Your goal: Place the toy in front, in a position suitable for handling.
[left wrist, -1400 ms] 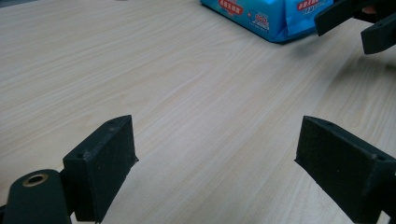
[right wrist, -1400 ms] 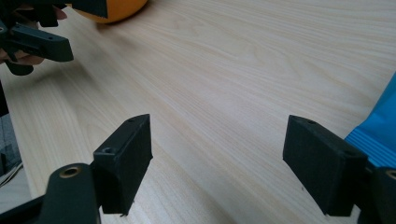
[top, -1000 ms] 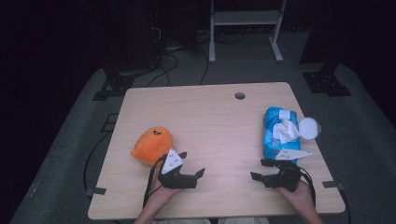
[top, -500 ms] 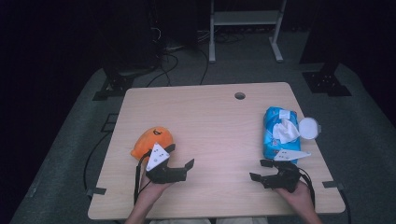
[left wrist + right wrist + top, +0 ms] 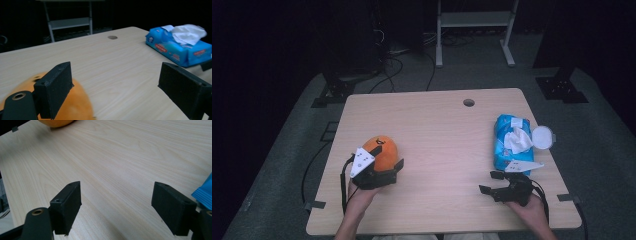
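An orange round soft thing (image 5: 381,150) lies at the table's front left. My left gripper (image 5: 388,164) is right against its near side, jaws open wide. In the left gripper view the orange thing (image 5: 76,106) shows low down behind and beside the left jaw, and the left gripper (image 5: 116,72) has bare table between its jaws. A blue pack of wipes (image 5: 511,142) with a white wipe sticking out lies at the right. My right gripper (image 5: 490,182) stands open on the table in front of the pack, pointing left, with nothing between its jaws (image 5: 117,192).
A white round lid (image 5: 543,136) sits at the pack's right side. The wooden table (image 5: 442,130) has a small hole (image 5: 469,102) near its far edge. Beyond it are a dark floor, cables and a grey metal stand (image 5: 472,20).
My left gripper has moved left and forward, from pointing at the middle of the table to sitting against the orange thing. The right gripper has barely moved.
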The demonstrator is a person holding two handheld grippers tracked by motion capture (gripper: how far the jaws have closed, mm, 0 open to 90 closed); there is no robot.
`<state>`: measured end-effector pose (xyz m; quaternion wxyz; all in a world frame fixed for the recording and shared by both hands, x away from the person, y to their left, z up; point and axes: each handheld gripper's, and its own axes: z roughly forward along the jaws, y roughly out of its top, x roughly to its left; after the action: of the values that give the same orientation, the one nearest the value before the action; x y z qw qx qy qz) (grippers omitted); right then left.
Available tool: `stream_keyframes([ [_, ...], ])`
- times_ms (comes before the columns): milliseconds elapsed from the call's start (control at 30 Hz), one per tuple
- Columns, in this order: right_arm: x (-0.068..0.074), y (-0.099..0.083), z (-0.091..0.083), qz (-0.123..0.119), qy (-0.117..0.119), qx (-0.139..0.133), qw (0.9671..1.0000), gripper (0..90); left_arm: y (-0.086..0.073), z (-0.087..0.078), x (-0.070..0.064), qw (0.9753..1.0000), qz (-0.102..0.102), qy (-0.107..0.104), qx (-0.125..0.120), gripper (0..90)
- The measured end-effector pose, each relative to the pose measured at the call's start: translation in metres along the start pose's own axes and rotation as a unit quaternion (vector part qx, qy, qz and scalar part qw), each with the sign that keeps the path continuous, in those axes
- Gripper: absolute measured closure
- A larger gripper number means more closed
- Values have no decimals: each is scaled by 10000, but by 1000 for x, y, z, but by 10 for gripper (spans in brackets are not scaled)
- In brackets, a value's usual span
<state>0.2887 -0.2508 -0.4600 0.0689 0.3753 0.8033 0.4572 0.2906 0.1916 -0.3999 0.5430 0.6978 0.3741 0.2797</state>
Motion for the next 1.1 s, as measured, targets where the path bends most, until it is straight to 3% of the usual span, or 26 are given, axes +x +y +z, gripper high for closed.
stream_keyframes([
  [267, -1, 0, 1, 1, -8, 44, 10000, 227, -4, -9, 24, 9990, -97, 435, -59, 114],
  [567, 1, 0, 0, -29, -19, 39, 10000, 227, -12, -6, 35, 9969, -96, 787, 0, 112],
  [1100, 2, 1, 1, -60, -16, 36, 10000, 227, -27, -1, 47, 9950, -166, 954, 245, 124],
])
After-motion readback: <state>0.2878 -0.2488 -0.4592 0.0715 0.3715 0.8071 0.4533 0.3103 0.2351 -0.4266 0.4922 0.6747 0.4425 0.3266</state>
